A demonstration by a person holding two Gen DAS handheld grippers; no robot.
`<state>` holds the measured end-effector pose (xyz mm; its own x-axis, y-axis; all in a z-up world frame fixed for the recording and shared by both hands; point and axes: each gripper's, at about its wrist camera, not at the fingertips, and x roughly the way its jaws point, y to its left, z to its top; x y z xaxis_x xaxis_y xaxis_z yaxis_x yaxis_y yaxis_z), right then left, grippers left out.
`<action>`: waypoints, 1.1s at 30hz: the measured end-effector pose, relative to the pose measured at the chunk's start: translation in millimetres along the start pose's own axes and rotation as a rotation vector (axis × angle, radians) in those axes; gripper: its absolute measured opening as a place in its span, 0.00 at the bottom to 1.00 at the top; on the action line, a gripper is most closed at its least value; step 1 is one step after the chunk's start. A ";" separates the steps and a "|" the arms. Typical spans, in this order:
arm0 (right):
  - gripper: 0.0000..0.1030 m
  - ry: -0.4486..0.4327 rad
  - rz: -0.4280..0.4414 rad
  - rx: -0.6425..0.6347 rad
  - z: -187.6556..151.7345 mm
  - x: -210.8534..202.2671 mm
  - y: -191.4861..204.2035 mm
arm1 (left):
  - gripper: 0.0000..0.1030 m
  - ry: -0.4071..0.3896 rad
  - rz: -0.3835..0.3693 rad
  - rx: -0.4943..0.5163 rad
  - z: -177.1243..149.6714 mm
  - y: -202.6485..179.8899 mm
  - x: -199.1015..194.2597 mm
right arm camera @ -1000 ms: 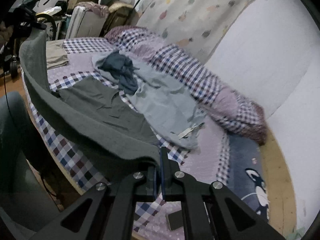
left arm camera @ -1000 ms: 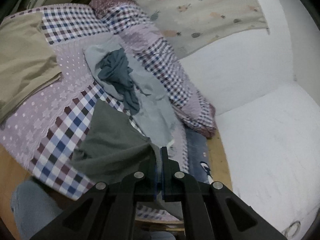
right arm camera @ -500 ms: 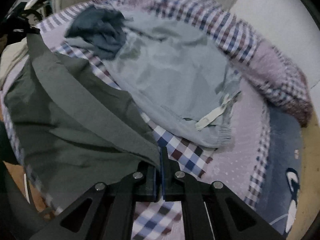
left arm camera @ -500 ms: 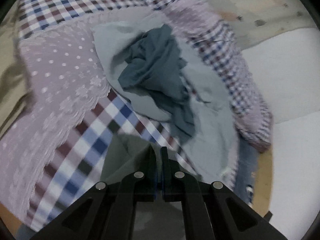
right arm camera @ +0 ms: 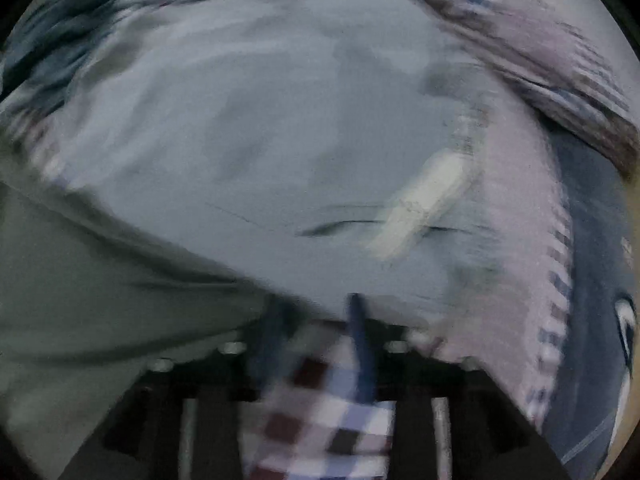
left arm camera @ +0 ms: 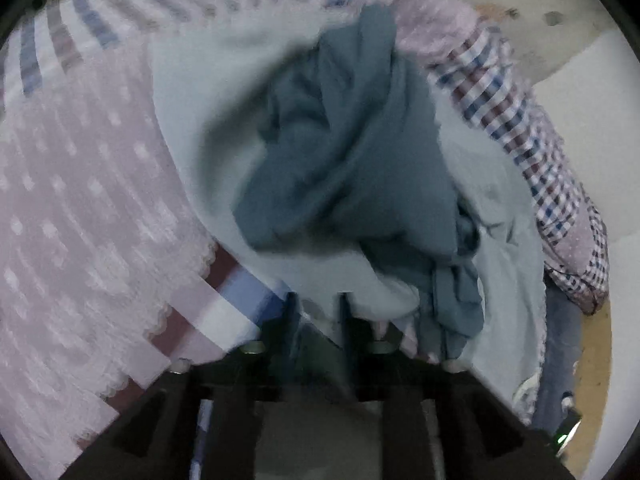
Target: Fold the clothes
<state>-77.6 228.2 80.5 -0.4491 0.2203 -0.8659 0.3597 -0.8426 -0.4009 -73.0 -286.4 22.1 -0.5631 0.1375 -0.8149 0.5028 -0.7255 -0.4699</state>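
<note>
Both views are motion-blurred and sit low over the bed. My left gripper [left arm camera: 316, 300] is open, its fingers apart, with a strip of the dark grey-green garment [left arm camera: 316, 432] lying below them. Just ahead is a crumpled teal garment [left arm camera: 352, 160] on top of a pale blue-grey garment [left arm camera: 208, 92]. My right gripper [right arm camera: 316, 304] is also open, and checked bedding shows between its fingers. The grey-green garment [right arm camera: 100, 280] lies flat to its left. The pale blue-grey garment [right arm camera: 260, 140], with a white label [right arm camera: 424, 200], spreads right in front.
A lilac dotted bedspread [left arm camera: 80, 200] with a lace edge covers the bed on the left. A rolled checked quilt [left arm camera: 520, 128] runs along the right side by the white wall [left arm camera: 592, 140]. A navy cushion [right arm camera: 592, 280] lies at the far right, near the wooden bed edge [left arm camera: 596, 380].
Both grippers dropped toward the bed and opened, letting go of the grey-green garment they held stretched between them. It now lies on the checked bedding.
</note>
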 end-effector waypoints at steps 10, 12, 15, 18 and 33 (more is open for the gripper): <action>0.73 -0.236 0.231 -0.138 0.4 -53.0 58.3 | 0.54 -0.022 -0.068 0.187 -92.0 96.4 -100.3; 0.75 -0.259 0.261 -0.280 4.6 -58.8 99.9 | 0.54 0.025 -0.089 0.177 -120.8 116.1 -108.2; 0.75 -0.240 0.306 -0.435 14.8 -52.9 152.6 | 0.54 0.130 -0.142 0.196 -157.8 120.4 -105.1; 0.75 -0.225 0.339 -0.536 29.3 -46.4 192.9 | 0.50 0.195 -0.164 0.268 -179.8 110.3 -100.7; 0.75 -0.372 0.105 -0.192 114.4 -59.2 168.9 | 0.15 0.185 -0.157 0.266 -187.2 115.5 -97.4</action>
<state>-83.8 16.7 98.3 -0.6536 -0.0832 -0.7522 0.5491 -0.7362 -0.3956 162.7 -257.3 -16.4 -0.4798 0.3631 -0.7987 0.2179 -0.8325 -0.5093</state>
